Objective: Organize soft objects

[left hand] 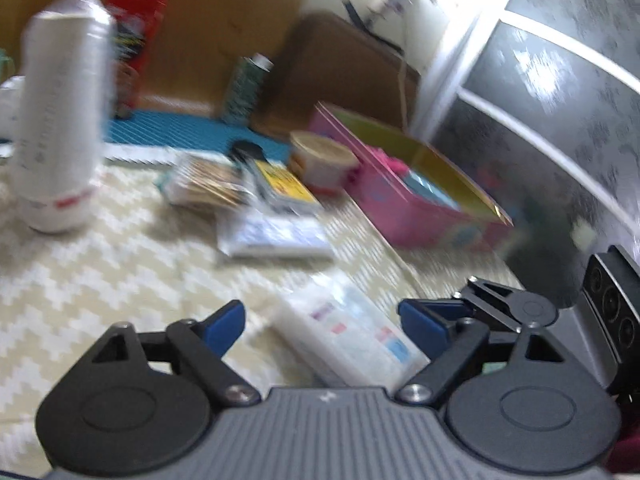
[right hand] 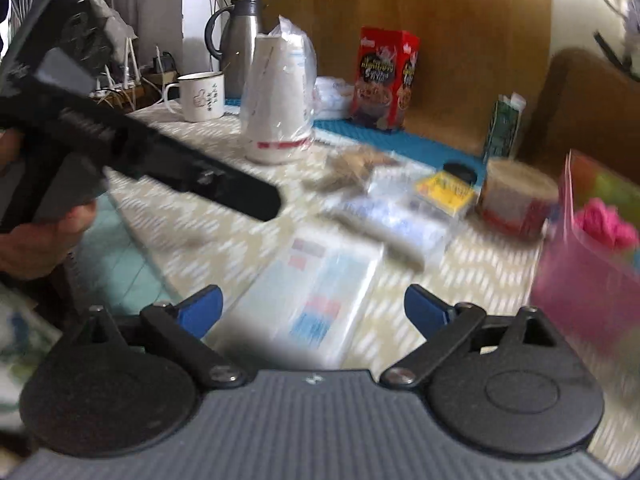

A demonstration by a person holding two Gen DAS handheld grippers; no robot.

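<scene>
A white soft packet (left hand: 348,332) with red and blue print lies flat on the patterned tablecloth. My left gripper (left hand: 322,326) stands open over it, its blue pads apart from the packet's sides. The same packet (right hand: 316,292) sits just ahead of my right gripper (right hand: 314,312), which is wide open and holds nothing. A hand holds the left gripper (right hand: 260,200) at the left of the right wrist view. A pink box (left hand: 420,208) (right hand: 592,280) at the right holds a pink soft thing (left hand: 394,164) (right hand: 604,224). A blue-white packet (left hand: 276,236) (right hand: 392,220) lies further back.
A wrapped stack of white cups (left hand: 60,128) (right hand: 280,100) stands at the left. Behind are a red box (right hand: 384,80), steel kettle (right hand: 240,40), mug (right hand: 200,96), green carton (right hand: 504,128), noodle cup (left hand: 324,160), yellow pack (left hand: 284,184) and a clear bag (left hand: 208,188).
</scene>
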